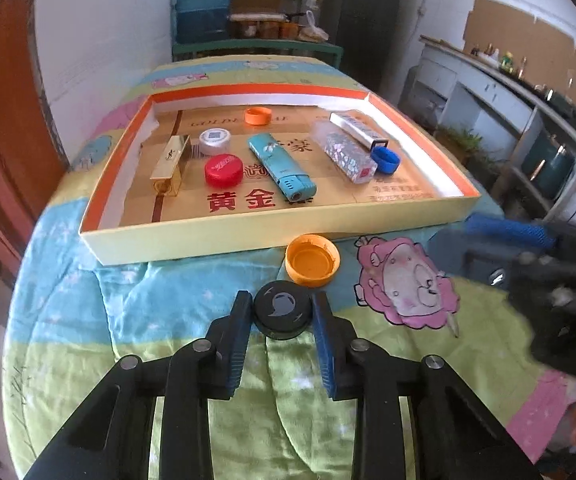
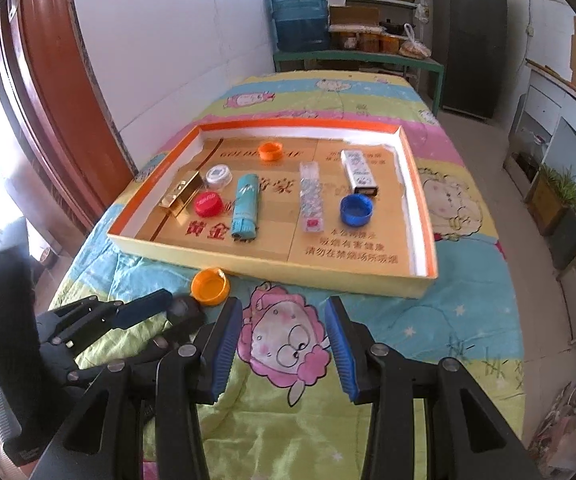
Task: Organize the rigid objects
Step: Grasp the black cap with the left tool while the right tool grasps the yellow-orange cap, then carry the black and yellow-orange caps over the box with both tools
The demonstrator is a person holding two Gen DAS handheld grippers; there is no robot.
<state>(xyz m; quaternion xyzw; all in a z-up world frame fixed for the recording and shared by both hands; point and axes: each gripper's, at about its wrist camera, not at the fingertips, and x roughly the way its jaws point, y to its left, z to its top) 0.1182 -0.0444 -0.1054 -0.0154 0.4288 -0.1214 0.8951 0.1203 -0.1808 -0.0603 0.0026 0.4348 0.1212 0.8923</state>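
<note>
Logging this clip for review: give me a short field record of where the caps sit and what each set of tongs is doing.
surface: cartoon-print quilt
tray: holds lighters and four caps
outside tray: orange cap, open side up, beside the near wall
left tongs: closed on black cap, on the quilt
right tongs: open, nothing between them

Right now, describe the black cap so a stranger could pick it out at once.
Find the shallow cardboard box on the cartoon blanket. Two caps lie on the blanket outside its near wall, side by side. The orange cap lies open side up; the black cap, just nearer, shows a grey swirl on top and sits between the fingers of the left claw.
</note>
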